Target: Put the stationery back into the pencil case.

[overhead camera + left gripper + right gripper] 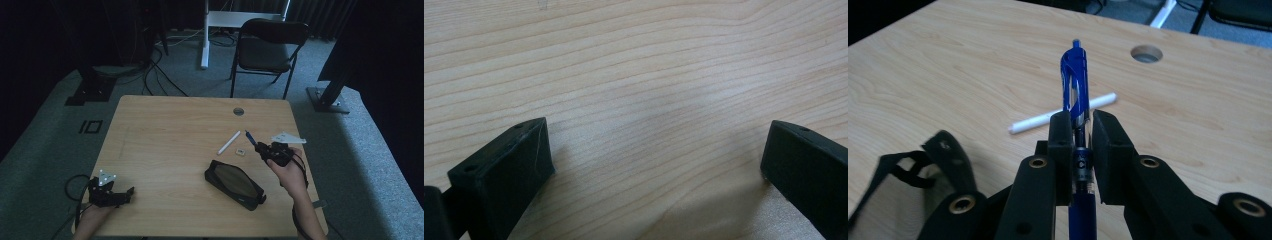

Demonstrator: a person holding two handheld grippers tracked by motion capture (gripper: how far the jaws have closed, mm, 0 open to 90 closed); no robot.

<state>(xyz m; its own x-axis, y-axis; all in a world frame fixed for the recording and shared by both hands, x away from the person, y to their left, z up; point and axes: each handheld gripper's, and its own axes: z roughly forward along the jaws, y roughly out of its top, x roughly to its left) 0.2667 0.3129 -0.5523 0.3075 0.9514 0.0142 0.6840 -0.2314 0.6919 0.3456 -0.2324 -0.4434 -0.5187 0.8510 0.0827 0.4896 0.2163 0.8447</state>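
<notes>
The right tool (1082, 131) clamps a blue pen (1076, 80) lengthwise, raised off the tabletop (165, 130), likely bound for the open pouch (234, 184) beside it; the left tool (111, 192) rests open, well apart.

glossy blue plastic pen (1075, 80); matt pale wooden table (973, 65).

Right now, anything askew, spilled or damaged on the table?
Nothing stands out. The dark fabric pencil pouch lies open and intact, the white pen and small white eraser lie loose beside it, and the right tool grips the blue ballpoint pen squarely. No spill or damage visible.
</notes>
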